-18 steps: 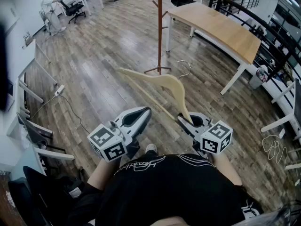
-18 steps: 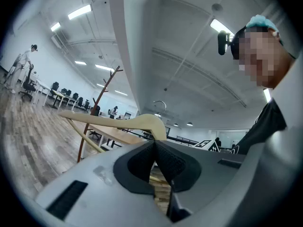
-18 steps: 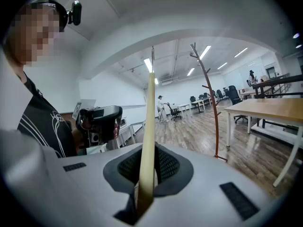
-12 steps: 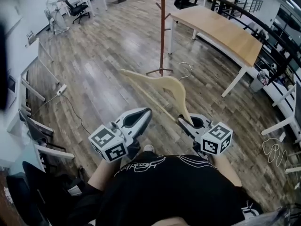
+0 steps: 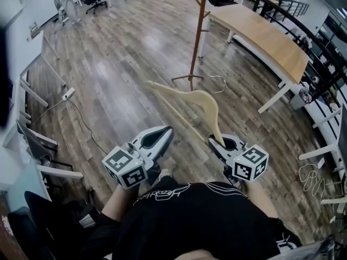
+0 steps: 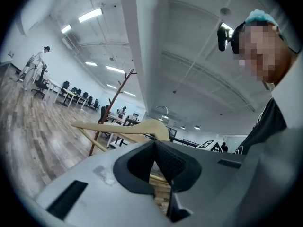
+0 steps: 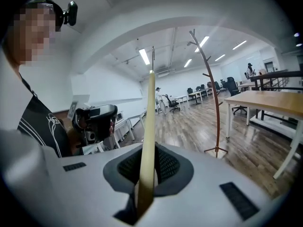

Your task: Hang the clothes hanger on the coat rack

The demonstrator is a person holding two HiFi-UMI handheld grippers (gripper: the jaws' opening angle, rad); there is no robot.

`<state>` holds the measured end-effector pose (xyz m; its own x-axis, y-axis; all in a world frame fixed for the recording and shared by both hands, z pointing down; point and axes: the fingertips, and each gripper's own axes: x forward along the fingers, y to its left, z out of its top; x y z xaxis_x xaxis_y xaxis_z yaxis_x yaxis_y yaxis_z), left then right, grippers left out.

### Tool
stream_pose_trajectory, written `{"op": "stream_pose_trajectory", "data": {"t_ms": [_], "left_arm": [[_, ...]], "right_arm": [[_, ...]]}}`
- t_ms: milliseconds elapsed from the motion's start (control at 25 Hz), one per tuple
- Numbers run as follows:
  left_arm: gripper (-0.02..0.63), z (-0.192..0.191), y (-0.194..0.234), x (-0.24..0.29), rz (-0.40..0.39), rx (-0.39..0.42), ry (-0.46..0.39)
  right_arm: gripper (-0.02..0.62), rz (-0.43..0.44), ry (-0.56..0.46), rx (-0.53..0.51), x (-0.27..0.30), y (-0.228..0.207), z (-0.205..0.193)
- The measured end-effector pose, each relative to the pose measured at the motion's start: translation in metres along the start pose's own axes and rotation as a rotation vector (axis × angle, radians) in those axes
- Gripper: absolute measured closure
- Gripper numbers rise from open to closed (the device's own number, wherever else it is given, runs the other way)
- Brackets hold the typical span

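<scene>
Carry step: the right gripper (image 5: 216, 142) pinches the wooden hanger (image 5: 187, 97) by one arm, short of the coat rack (image 5: 198, 37). The left gripper (image 5: 164, 132) has its jaws together, empty. Next: approach, then lift the hook (image 5: 218, 83) over a peg (image 5: 206, 14).

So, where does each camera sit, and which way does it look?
Head view: on the person's head, looking steeply down; shows left gripper, right gripper, shirt.
Left gripper view: on that gripper, looking along its shut jaws; shirt at right.
Right gripper view: along jaws shut on the hanger; shirt at left.
All three share hanger and coat rack.
</scene>
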<state>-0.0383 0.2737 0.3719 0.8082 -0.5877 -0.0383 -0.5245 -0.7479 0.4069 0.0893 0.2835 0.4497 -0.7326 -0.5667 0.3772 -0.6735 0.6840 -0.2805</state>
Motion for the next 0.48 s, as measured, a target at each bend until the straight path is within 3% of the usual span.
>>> {"op": "stream_pose_trajectory", "data": {"t_ms": [280,480], "left_arm": [[0.598,0.030,0.086,-0.014,0.018,-0.030,0.017],[0.598,0.059,0.125,-0.018,-0.008,0.009,0.024]], "right_arm": [[0.540,0.023,0.044,0.055,0.085,-0.003,0.022],[0.540,0.016,0.022,0.043,0.125,-0.004,0.048]]}}
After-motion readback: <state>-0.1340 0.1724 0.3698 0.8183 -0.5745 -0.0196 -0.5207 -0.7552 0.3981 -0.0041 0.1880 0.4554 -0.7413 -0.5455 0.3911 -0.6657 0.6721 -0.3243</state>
